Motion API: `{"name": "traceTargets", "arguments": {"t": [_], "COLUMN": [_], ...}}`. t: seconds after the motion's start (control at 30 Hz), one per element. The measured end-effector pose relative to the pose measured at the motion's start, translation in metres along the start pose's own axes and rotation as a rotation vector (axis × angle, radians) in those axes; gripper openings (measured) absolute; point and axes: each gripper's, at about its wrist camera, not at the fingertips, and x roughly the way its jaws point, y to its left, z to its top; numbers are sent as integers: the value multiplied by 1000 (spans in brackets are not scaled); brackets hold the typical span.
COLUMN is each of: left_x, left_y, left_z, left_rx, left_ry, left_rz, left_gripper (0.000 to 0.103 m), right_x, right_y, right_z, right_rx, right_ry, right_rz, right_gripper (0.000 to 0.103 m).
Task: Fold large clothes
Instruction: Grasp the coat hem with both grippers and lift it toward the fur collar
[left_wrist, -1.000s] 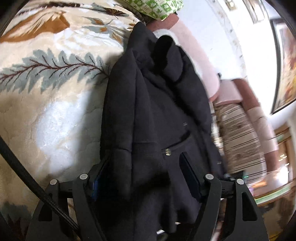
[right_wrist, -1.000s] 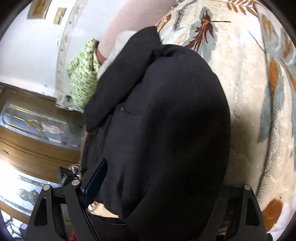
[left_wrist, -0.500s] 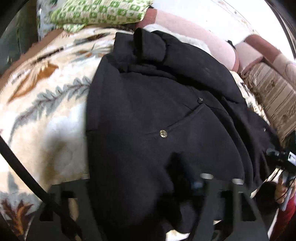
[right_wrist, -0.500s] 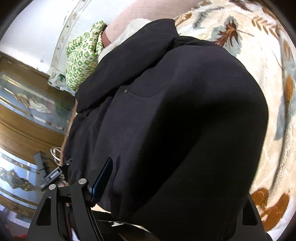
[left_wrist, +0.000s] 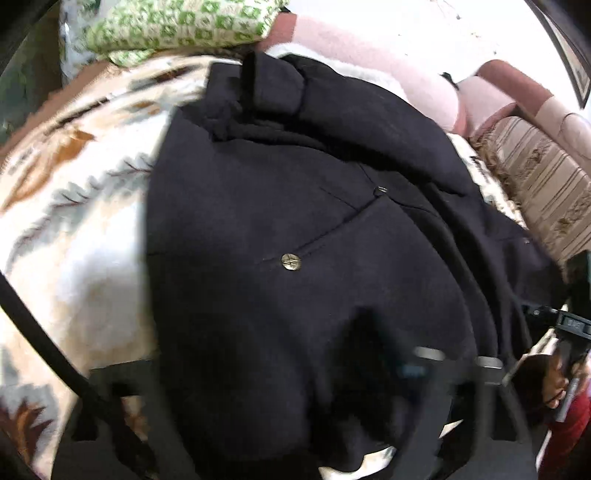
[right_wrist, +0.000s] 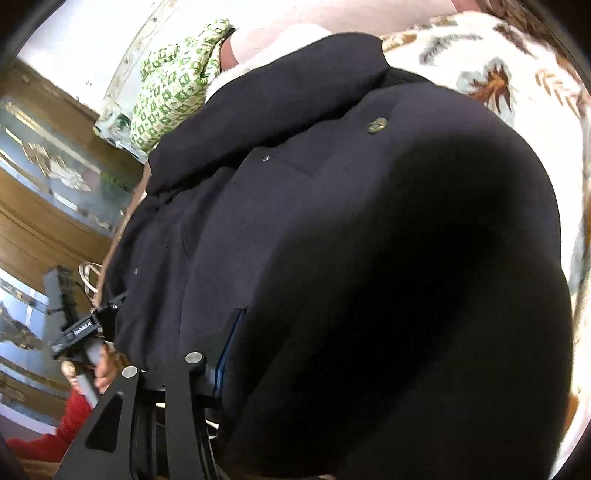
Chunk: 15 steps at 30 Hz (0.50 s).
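Observation:
A large black jacket (left_wrist: 295, 229) with brass snap buttons lies bunched on a cream blanket with a leaf print (left_wrist: 74, 206). It also fills the right wrist view (right_wrist: 369, 240). My left gripper (left_wrist: 280, 402) sits at the jacket's near edge; the cloth drapes over and between its blurred fingers and hides the tips. My right gripper (right_wrist: 332, 369) is also at the near edge; its left finger (right_wrist: 192, 373) shows, with cloth against its blue pad, and the right finger is hidden under the jacket. The left gripper and the hand holding it show in the right wrist view (right_wrist: 81, 332).
A green-and-white patterned cloth (left_wrist: 177, 29) lies at the far end of the bed, seen also in the right wrist view (right_wrist: 173, 85). A pink headboard (left_wrist: 369, 51) and a striped sofa (left_wrist: 546, 184) stand beyond. A wooden cabinet with glass (right_wrist: 44, 166) is at the left.
Both grippers have swung down and back toward the jacket's near edge. The jacket has gone from hanging bunched to spread flatter on the blanket, its snap buttons showing.

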Motion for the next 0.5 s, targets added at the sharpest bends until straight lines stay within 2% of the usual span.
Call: {"name": "traceTargets", "arguments": {"t": [0.03,0.07,0.1,0.17,0.3,0.5], "left_x": [-4,-9,-15,-26,-46,-62], "left_y": [2,6,13,25,35,26], "left_z": [2,5,9,15,33,81], "left_rx": [-10,-28,-63,-121,-193,-207], "left_ry": [-2,1,2,-4,-39,-126], "left_rz": [25,30,9,-33,-112,-155], "left_gripper": [30,26,20,17,16,15], "right_x": [-2,-5,-9,-17,-37,-66], "right_y": [3,3,3,5,15,39], "right_z": [0,0,1,3,13,52], "right_rx": [-16,-22,-21,-21,-42,-67], "right_ry": [-10,-22,-36,-66,-128,-239], "right_rz": [-10,-17,-15,0,25,87], "right_gripper": [49,41,38,32,30,28]}}
